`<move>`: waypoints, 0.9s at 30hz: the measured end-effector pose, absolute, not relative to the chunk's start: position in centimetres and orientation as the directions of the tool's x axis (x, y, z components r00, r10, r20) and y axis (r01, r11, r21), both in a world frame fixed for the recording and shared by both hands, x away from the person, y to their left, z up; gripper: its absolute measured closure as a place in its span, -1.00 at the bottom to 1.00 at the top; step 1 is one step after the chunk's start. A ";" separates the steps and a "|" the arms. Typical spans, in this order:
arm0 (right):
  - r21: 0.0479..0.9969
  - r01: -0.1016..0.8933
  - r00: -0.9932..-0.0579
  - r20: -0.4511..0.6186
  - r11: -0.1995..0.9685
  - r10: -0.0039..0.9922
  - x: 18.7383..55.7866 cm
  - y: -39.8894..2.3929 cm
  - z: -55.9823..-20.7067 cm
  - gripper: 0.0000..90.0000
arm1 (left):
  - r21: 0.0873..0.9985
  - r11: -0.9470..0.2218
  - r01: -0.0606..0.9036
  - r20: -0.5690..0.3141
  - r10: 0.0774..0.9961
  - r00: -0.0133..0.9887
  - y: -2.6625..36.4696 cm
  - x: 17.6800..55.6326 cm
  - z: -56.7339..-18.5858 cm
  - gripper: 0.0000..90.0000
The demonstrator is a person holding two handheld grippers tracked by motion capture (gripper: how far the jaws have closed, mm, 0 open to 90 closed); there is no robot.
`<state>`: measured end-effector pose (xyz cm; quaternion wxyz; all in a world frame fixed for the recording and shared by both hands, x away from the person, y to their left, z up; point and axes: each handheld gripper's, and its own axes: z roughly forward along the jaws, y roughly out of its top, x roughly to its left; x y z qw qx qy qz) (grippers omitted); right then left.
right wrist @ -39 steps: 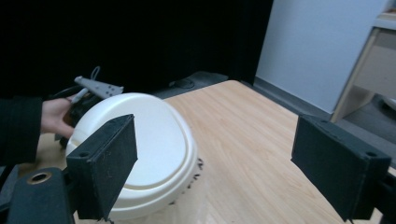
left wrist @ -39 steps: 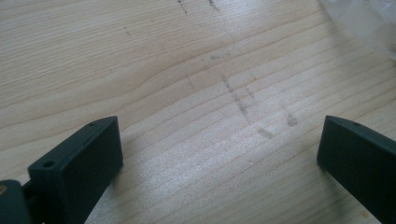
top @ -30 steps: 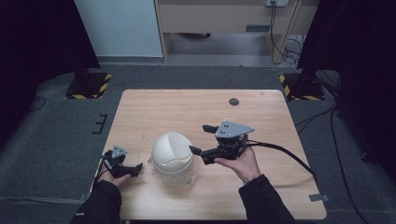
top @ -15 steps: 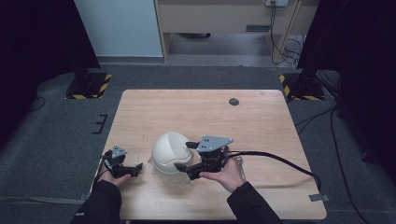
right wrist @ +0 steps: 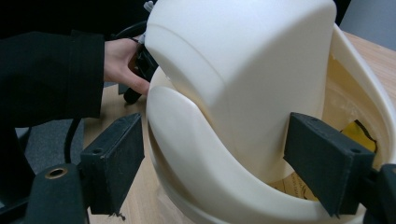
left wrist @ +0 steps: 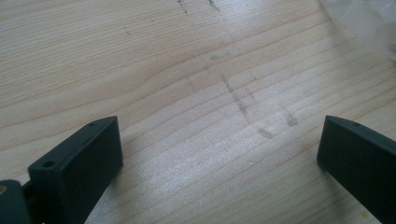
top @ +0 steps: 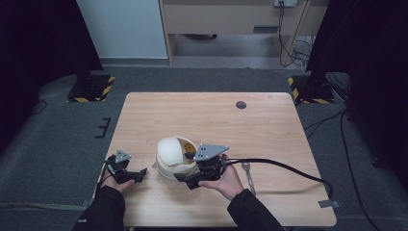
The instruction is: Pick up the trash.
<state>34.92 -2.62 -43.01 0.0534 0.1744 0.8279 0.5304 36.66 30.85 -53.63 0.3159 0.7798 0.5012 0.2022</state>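
Cream lidded container (right wrist: 243,107) tipped open – right tool (right wrist: 212,163) spread around it, seemingly not gripping

— What surrounds the desk (top: 269,130)?
— Grey carpet (top: 62,139), black curtains (top: 38,43) on both sides.
— And behind it?
— A pale panel (top: 120,29), a wooden cabinet (top: 226,17), and cables (top: 288,43) trailing down.

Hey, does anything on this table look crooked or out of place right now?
Yes: the cream lid sits tilted on its bowl, leaving one side open. The right claw straddles it, jaws apart.
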 end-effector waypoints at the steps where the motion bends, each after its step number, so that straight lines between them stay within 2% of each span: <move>1: 0.892 0.230 -0.937 0.095 0.389 0.337 34.9 -2.5 -42.8 -0.55 | 0.696 -0.298 0.654 -0.001 0.910 0.415 30.8 36.7 -53.6 -1.00; 10: 0.881 0.241 -0.935 0.099 0.407 0.340 35.1 -2.5 -42.6 -0.49 | 0.695 -0.298 0.654 -0.001 0.910 0.415 30.8 36.7 -53.6 -1.00; 17: 0.903 0.219 -0.920 0.065 0.368 0.388 35.0 -5.1 -40.6 -0.45 | 0.696 -0.298 0.654 -0.001 0.910 0.415 30.8 36.7 -53.6 -1.00; 22: 0.926 0.220 -0.875 0.048 0.306 0.482 35.4 -8.9 -38.9 -0.42 | 0.695 -0.298 0.654 -0.001 0.909 0.416 30.8 36.7 -53.6 -1.00; 23: 0.930 0.229 -0.846 0.044 0.287 0.531 35.5 -10.5 -38.8 -0.41 | 0.696 -0.298 0.654 -0.001 0.910 0.415 30.8 36.7 -53.6 -1.00; 26: 0.927 0.247 -0.817 0.043 0.281 0.575 35.6 -12.1 -39.1 -0.39 | 0.696 -0.298 0.654 -0.001 0.910 0.415 30.8 36.7 -53.6 -1.00; 27: 0.920 0.263 -0.784 0.028 0.291 0.620 35.5 -13.6 -39.7 -0.38 | 0.695 -0.298 0.654 -0.001 0.910 0.416 30.8 36.7 -53.6 -1.00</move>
